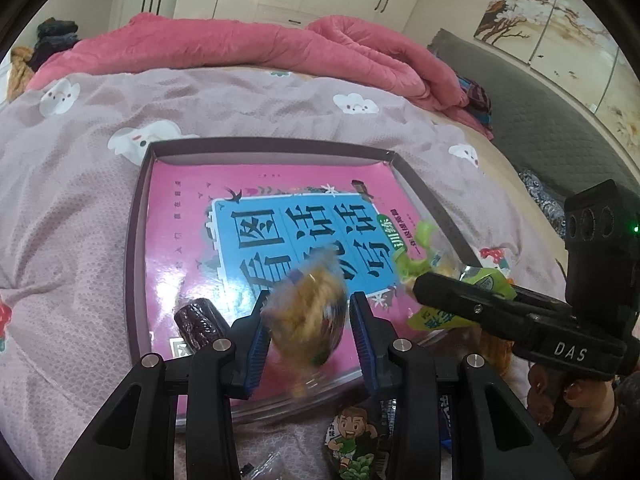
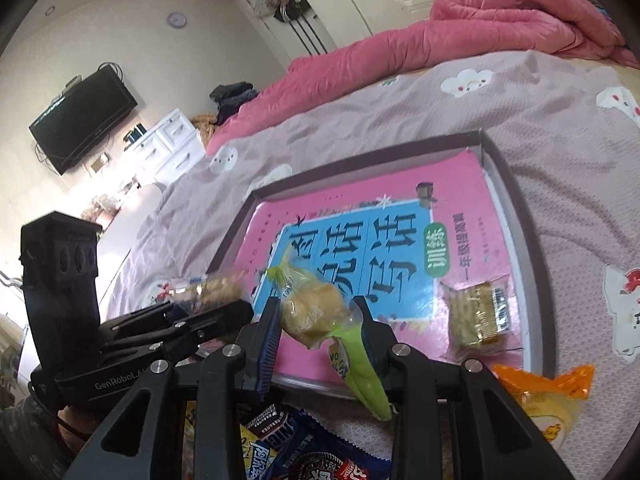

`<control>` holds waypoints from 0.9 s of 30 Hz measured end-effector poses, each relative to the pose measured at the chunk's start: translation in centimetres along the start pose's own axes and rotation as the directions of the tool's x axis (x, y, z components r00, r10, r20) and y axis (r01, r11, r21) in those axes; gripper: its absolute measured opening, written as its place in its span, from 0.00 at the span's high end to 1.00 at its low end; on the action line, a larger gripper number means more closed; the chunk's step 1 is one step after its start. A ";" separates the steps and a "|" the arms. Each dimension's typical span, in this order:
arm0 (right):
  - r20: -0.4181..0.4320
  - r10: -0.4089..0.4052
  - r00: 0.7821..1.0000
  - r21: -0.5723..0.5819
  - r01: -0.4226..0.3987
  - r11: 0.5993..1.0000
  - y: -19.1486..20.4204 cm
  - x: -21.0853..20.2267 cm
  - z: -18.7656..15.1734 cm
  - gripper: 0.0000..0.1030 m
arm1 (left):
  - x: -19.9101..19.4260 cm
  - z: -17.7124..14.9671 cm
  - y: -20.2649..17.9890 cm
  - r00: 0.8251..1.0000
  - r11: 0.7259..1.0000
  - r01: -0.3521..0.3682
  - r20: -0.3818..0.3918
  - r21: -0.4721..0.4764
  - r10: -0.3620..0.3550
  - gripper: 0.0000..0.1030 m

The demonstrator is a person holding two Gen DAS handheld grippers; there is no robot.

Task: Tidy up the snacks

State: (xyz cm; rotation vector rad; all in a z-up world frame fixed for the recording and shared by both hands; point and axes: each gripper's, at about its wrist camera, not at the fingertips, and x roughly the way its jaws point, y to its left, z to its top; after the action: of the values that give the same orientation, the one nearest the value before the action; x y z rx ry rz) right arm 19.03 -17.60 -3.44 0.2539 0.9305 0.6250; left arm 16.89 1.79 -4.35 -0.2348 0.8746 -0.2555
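A shallow box (image 1: pixel 138 216) (image 2: pixel 516 216) lies on the bed with a pink book (image 1: pixel 188 200) (image 2: pixel 340 208) inside. My left gripper (image 1: pixel 308 320) is shut on a clear-wrapped brown snack (image 1: pixel 308 312), held above the box's near edge; it also shows in the right wrist view (image 2: pixel 216 292). My right gripper (image 2: pixel 316 320) is shut on a green-wrapped yellow snack (image 2: pixel 316 312), also over the box; it shows in the left wrist view (image 1: pixel 424 256). A dark brown snack (image 1: pixel 198 324) and a golden wrapped biscuit (image 2: pixel 478 316) lie on the book.
Loose snack packets lie on the bedsheet in front of the box: a cartoon packet (image 1: pixel 356 444), blue packets (image 2: pixel 288 440) and an orange-yellow packet (image 2: pixel 540 396). A pink quilt (image 1: pixel 240 48) is bunched at the far side of the bed.
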 end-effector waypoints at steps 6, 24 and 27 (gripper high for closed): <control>-0.017 -0.025 1.000 -0.009 0.025 1.000 -0.1 0.6 -0.2 0.66 | 0.3 -0.1 0.1 1.000 1.000 -0.001 -0.009 -0.005 0.001 0.62; -0.051 -0.038 0.998 0.033 0.040 0.999 -1.2 1.8 -0.2 0.65 | 0.8 0.2 1.0 1.000 0.999 -0.018 -0.007 -0.026 0.018 0.62; -0.049 -0.046 0.998 0.040 0.048 0.998 -1.3 1.8 -0.2 0.65 | 0.8 0.2 1.2 1.000 0.999 -0.020 -0.007 -0.029 0.020 0.62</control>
State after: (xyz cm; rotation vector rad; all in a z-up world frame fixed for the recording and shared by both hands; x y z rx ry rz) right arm 20.15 -17.61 -5.37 0.2541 0.9932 0.5714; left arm 17.71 2.67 -5.15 -0.2527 0.8874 -0.2252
